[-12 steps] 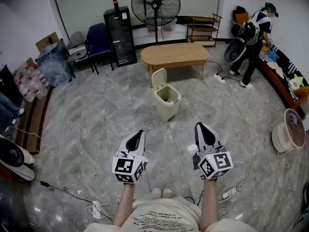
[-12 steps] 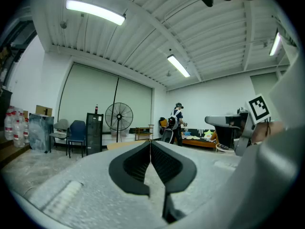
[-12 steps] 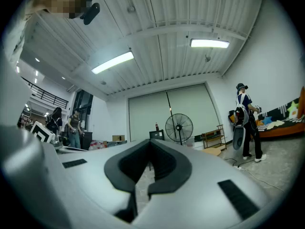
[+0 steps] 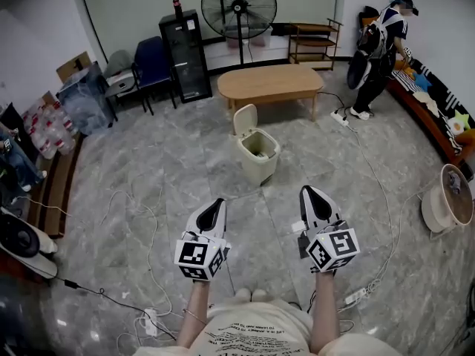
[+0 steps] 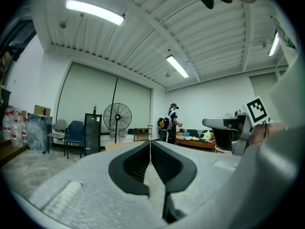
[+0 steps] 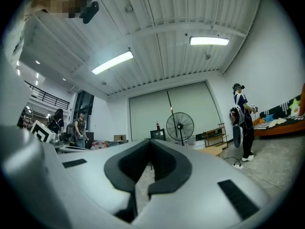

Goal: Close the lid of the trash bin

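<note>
In the head view a beige trash bin (image 4: 257, 156) stands on the grey marble floor in front of a low wooden table. Its lid (image 4: 245, 119) is swung up and stands upright at the bin's back left edge. My left gripper (image 4: 216, 203) and right gripper (image 4: 310, 192) hover side by side well short of the bin, both pointing towards it, both shut and empty. In the left gripper view the left gripper (image 5: 150, 142) has its jaws pressed together. The right gripper (image 6: 150, 141) in its own view also has its tips meeting. The bin is hidden in both gripper views.
The wooden table (image 4: 269, 82) sits just behind the bin, with a big standing fan (image 4: 239, 7), a black cabinet (image 4: 184, 54) and chairs (image 4: 152, 64) along the back wall. A person (image 4: 378, 50) stands at the back right. Cables (image 4: 126, 206) and a power strip (image 4: 356, 295) lie on the floor.
The person at the back right has straightened up and shifted slightly. Both grippers stay in about the same place, still shut.
</note>
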{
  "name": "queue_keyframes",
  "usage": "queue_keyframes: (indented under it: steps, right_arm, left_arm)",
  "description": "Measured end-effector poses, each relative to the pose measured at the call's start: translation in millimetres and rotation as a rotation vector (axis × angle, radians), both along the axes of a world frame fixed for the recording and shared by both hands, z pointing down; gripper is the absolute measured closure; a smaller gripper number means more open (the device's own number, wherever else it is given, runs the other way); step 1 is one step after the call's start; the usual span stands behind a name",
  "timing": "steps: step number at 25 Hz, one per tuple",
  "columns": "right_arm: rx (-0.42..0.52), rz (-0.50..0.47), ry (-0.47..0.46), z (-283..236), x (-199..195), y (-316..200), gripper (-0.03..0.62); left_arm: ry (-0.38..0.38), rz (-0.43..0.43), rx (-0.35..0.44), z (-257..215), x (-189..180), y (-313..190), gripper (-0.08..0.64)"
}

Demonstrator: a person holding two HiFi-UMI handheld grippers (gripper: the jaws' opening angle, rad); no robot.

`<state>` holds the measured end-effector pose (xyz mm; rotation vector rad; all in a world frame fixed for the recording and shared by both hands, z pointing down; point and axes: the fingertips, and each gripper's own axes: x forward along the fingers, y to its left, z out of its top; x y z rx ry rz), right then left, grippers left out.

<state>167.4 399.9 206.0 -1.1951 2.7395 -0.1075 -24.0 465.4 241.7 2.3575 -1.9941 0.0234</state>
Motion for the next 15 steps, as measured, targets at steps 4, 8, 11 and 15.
queue_keyframes:
  steps: [4, 8, 11, 15]
  right_arm:
    - [0.004, -0.001, 0.001, 4, 6, -7, 0.588]
    - [0.001, -0.002, -0.001, 6, 10, -14, 0.588]
    - [-0.002, -0.003, -0.006, 8, 11, -18, 0.588]
    - [-0.014, -0.008, -0.015, 13, 8, -28, 0.588]
  left_arm:
    - [0.016, -0.007, 0.018, 1, 6, -8, 0.535]
    - [0.009, -0.008, 0.027, -1, 9, -15, 0.534]
    - [0.031, -0.009, 0.030, -1, 8, -22, 0.443]
    - [0.041, -0.028, 0.028, 1, 3, -33, 0.377]
